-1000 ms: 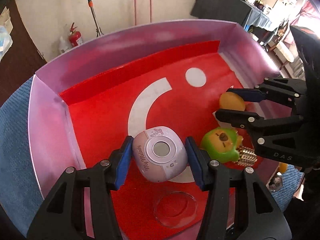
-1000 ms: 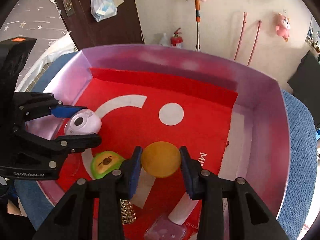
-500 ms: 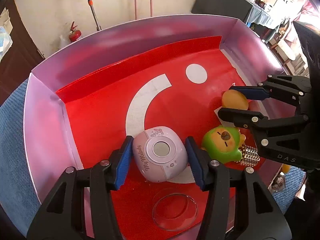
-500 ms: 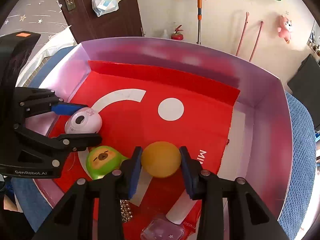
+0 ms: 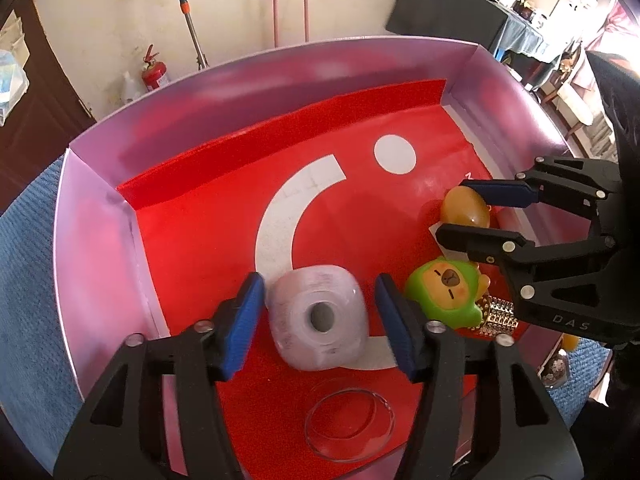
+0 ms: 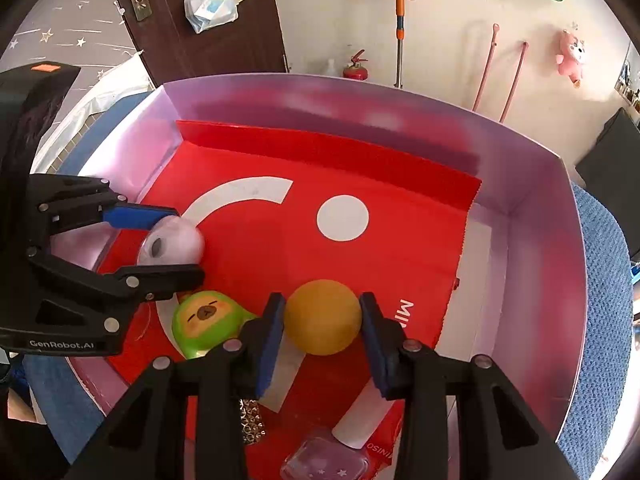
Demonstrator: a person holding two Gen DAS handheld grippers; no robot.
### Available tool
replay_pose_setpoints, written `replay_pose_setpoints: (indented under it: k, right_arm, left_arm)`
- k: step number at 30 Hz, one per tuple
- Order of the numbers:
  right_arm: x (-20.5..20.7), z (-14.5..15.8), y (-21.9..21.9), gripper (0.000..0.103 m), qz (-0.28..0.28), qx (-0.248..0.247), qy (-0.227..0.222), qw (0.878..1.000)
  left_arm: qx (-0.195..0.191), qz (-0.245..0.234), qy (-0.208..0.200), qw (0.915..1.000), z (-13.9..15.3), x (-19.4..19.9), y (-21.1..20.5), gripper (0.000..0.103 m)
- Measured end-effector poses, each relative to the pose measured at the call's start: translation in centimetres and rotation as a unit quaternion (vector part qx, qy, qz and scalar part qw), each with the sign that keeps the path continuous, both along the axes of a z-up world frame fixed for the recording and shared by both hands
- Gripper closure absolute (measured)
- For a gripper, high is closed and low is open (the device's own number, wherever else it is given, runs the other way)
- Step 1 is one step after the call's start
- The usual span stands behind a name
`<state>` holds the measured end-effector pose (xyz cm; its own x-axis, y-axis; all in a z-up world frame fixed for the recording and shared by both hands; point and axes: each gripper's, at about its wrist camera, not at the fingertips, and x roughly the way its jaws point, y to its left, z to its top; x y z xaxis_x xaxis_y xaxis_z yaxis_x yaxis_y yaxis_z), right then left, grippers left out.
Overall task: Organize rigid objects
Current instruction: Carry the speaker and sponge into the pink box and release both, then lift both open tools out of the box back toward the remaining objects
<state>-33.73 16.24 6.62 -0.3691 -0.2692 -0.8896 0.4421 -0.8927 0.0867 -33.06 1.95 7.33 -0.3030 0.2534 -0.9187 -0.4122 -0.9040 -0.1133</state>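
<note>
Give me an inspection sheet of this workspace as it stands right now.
Surface: pink box lined with a red sheet, standing on blue cloth.
Job's things: pale toy camera, motion-blurred, on the sheet; orange ball; green animal toy.
Clutter: clear round lid, studded gold piece, nail polish bottle.
Grippers: left gripper has just been opening, jaws clear of the camera between them; right gripper shut on the ball.
Cables: nothing seen.
Surroundings: dark door, fire extinguisher, mop handle, plush toy on the wall.
</note>
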Motion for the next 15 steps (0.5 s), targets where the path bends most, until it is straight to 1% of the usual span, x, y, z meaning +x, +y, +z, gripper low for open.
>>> replay_pose_setpoints:
  k: [1,10,11,14,15]
  right_arm:
    - [0.0,0.0,0.0,0.062,0.000,-0.001,0.000,1.000]
    - [0.1,0.1,0.0,0.060,-0.004,-0.005,-0.002,1.000]
    - [0.2,0.2,0.0,0.059,-0.004,-0.005,-0.001,1.000]
    - [0.3,0.7,-0.1,0.049,-0.006,-0.007,0.006,1.000]
    - [0.4,0.9,-0.1,0.049,-0.006,-0.007,0.010,1.000]
  left_arm:
    - [0.002,0.001,0.002,1.0000,0.1,0.0,0.0,0.041]
    - [0.012,0.003,0.019,0.9997,1.3,0.6,-0.3,0.041]
    - [0.014,0.005,0.022,0.9997,1.5,0.9,-0.3,0.041]
    - [0.019,0.009,0.032,0.9993,2.2,1.7,-0.4,0.041]
    - [0.019,0.010,0.036,0.9991,2.4,1.9,-0.5,0.041]
